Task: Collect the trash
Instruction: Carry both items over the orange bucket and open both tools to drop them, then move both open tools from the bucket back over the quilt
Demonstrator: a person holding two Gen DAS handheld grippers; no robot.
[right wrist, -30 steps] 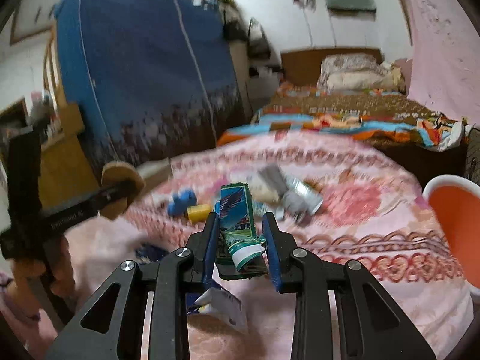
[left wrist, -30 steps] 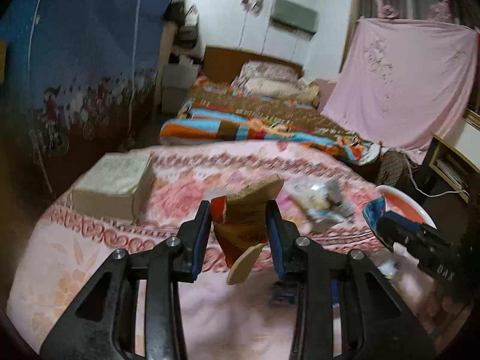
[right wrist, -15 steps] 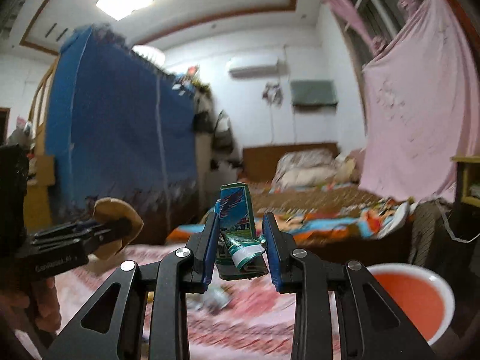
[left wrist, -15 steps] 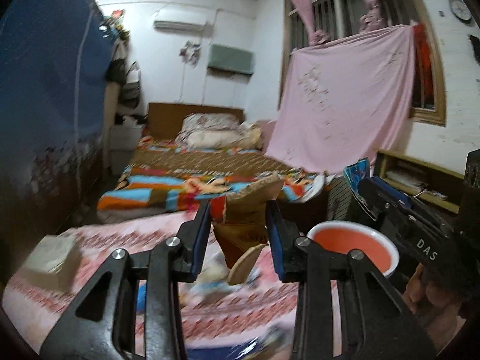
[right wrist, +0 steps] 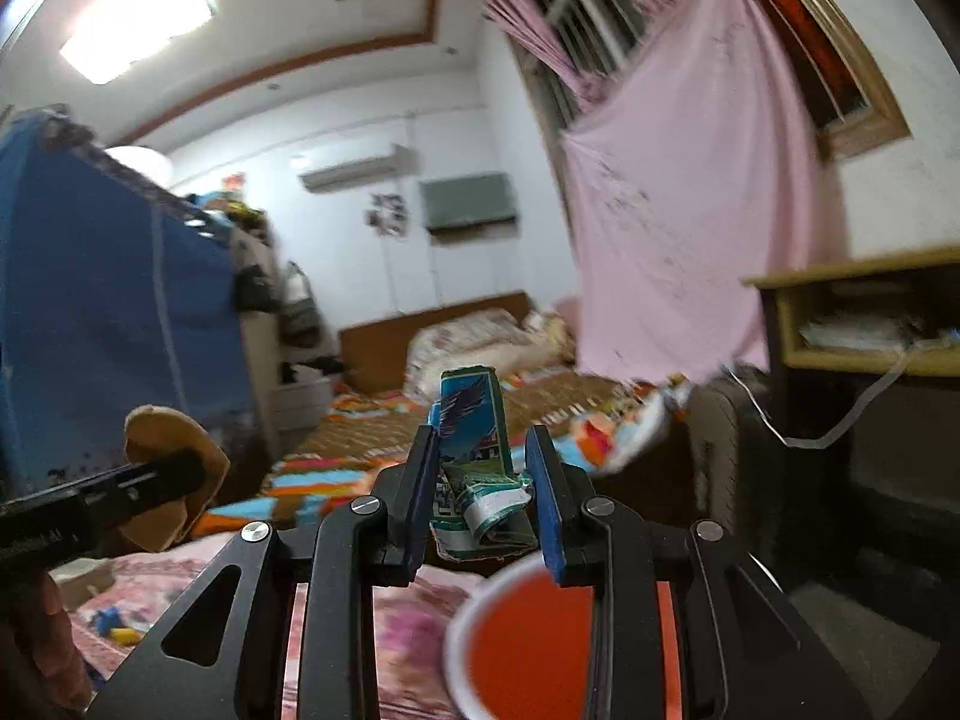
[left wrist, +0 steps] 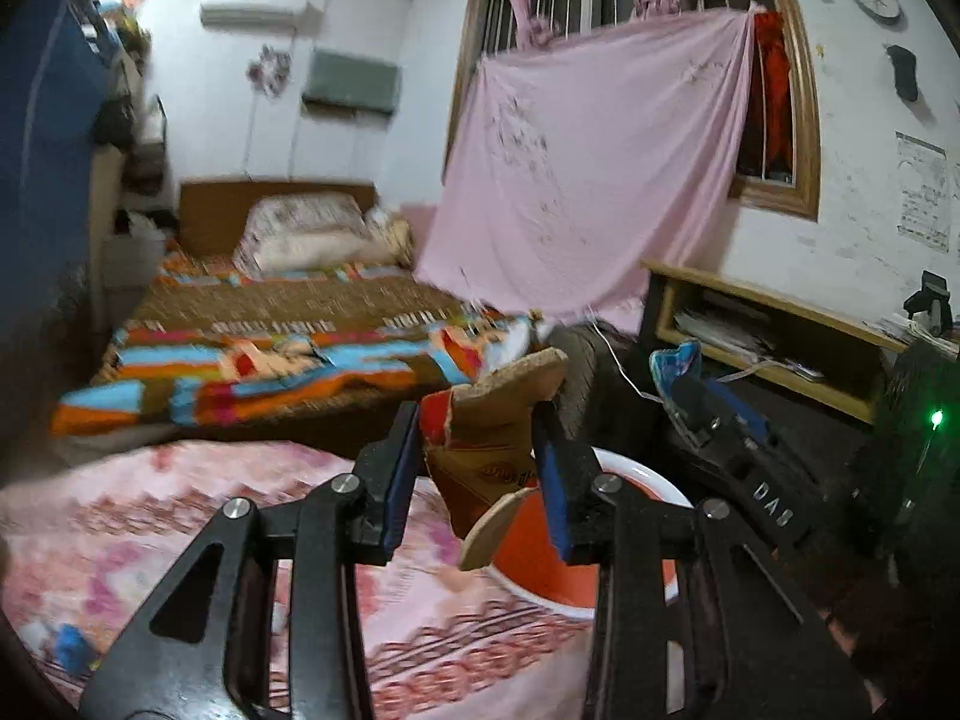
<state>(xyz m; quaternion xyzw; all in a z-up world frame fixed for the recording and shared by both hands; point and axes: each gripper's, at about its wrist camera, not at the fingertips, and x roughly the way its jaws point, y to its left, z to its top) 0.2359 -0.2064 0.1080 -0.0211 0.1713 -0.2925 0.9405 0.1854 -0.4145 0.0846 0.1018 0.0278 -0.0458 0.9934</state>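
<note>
You're in a bedroom: a bed (left wrist: 288,324) with a striped blanket at mid-left of the left view, a pink sheet (left wrist: 600,180) hung over the window at upper right, a blue wardrobe (right wrist: 102,312) at the left of the right view. Low in both frames lies the surface with the pink floral cover (left wrist: 150,516); whether that is a table or a second bed, you cannot tell.

What the drop turns on is the red bin (left wrist: 540,558): in the left view its white rim shows just under and right of the left tool (left wrist: 477,468); in the right view the bin (right wrist: 528,642) sits low centre, right beneath the right tool (right wrist: 483,492). Your right tool looks the nearer.

The left tool is clamped on a brown wrapper (left wrist: 492,438), its long axis running lower left to upper right. The right tool is clamped on a teal carton (right wrist: 474,456), standing upright. More bits (right wrist: 117,627) remain on the cover at lower left.
</note>
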